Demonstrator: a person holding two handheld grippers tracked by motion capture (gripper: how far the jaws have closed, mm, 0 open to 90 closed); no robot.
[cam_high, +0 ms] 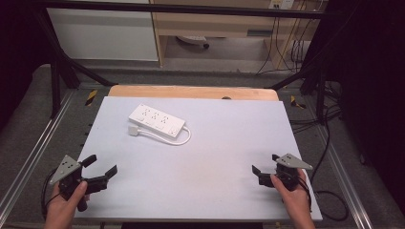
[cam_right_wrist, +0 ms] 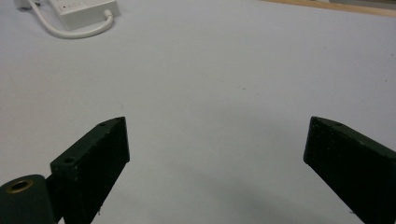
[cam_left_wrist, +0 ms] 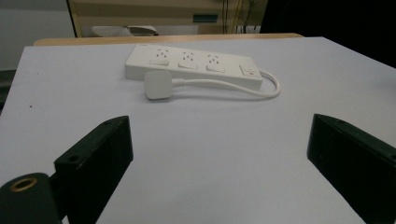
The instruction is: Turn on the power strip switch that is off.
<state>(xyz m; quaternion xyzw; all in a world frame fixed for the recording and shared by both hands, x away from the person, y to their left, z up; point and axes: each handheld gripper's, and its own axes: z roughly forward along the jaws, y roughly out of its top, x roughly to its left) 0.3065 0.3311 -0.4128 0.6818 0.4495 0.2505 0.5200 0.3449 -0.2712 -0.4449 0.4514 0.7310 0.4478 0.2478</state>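
Note:
A white power strip (cam_high: 156, 119) with three sockets lies on the pale table top (cam_high: 215, 157), toward the back left. Its white cable (cam_high: 184, 138) loops round to a white plug (cam_high: 133, 130) lying beside the strip. In the left gripper view the power strip (cam_left_wrist: 194, 65) and its plug (cam_left_wrist: 158, 84) lie straight ahead of the jaws. My left gripper (cam_high: 101, 166) rests open near the front left corner, with nothing between its jaws. At the front right, my right gripper (cam_high: 265, 163) is open and holds nothing. The right gripper view catches the strip's end (cam_right_wrist: 84, 11) at top left.
A wooden board edge (cam_high: 191, 91) runs along the table's far side. Black frame bars (cam_high: 62, 62) stand at both back corners, and cables (cam_high: 325, 143) trail down the right side. Beyond the table are a white cabinet (cam_high: 105, 33) and a wooden shelf unit (cam_high: 215, 24).

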